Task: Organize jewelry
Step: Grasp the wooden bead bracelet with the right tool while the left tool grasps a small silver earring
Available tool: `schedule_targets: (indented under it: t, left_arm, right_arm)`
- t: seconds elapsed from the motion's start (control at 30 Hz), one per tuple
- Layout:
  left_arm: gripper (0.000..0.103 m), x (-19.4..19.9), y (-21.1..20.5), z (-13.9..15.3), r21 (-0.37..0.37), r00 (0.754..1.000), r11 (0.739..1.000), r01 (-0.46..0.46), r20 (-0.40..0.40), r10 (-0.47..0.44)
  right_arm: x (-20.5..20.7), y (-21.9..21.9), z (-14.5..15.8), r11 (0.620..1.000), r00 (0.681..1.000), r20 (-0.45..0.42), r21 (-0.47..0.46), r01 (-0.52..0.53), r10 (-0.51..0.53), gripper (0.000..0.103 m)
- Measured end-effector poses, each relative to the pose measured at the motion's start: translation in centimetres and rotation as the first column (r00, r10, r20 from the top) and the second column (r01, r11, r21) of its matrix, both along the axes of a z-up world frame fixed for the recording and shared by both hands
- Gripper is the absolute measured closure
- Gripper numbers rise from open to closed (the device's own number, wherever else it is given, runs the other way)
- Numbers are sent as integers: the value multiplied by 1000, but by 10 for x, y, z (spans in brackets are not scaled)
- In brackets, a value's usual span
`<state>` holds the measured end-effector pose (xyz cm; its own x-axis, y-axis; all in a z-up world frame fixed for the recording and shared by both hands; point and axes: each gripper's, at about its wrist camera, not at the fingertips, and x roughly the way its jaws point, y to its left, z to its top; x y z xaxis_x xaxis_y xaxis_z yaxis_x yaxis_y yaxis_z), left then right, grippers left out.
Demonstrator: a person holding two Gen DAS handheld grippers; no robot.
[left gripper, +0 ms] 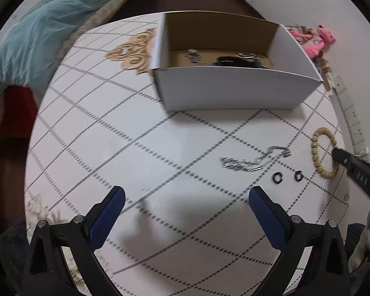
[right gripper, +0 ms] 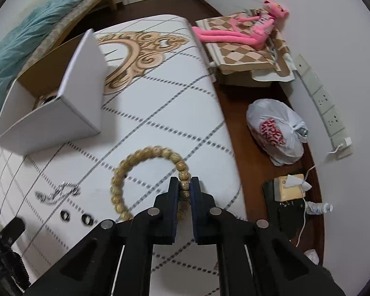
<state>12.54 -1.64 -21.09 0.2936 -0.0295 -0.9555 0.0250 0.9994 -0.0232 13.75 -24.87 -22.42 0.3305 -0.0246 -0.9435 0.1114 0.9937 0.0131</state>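
Right gripper (right gripper: 185, 185) pinching bead bracelet (right gripper: 145, 170) | left gripper (left gripper: 186, 194) wide apart, unladen

Matt wooden bead bracelet (right gripper: 145, 162); shiny metal chain (left gripper: 256, 160); smooth white cardboard box (left gripper: 234, 88).

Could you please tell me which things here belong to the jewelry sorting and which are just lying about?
Part of the job:
bead bracelet, held by the right gripper
silver chain
two black rings
white box

Just lying about:
pink plush toy
plastic bag
power strip
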Motion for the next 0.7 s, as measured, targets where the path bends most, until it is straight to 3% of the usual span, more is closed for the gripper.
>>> schedule_targets:
  t: [0.07,0.27,0.37,0.47,0.5,0.53,0.7]
  left_arm:
    - [1,5,-5,-2,-12,1000,1000,19,-3,-19]
    - [19,18,-25,-14,-56,998,997,54,-20,-55]
    - [48,21,-34,-17,-56,997,996,76,-22,-78]
    - [68,21,-42,-15,-20,995,995,102,9,-102]
    - [86,22,-43,-13,-19,994,994,108,19,-107]
    - [95,22,-43,-13,-36,994,994,107,22,-107]
    - [97,24,-32,-9,-113,997,991,77,34,-74]
  right_arm:
    - [-7,2,1,1000,1000,-4,15,-6,6,94]
    - [-18,2,1,999,1000,3,31,12,-12,94]
    - [-17,3,1,1000,1000,2,26,16,-16,94]
    - [-16,4,1,1000,1000,2,22,19,-19,94]
    - [-15,4,1,1000,1000,1,21,20,-20,94]
    - [-14,4,1,1000,1000,1,17,19,-19,94]
    - [-13,0,2,999,999,-2,38,33,-33,94]
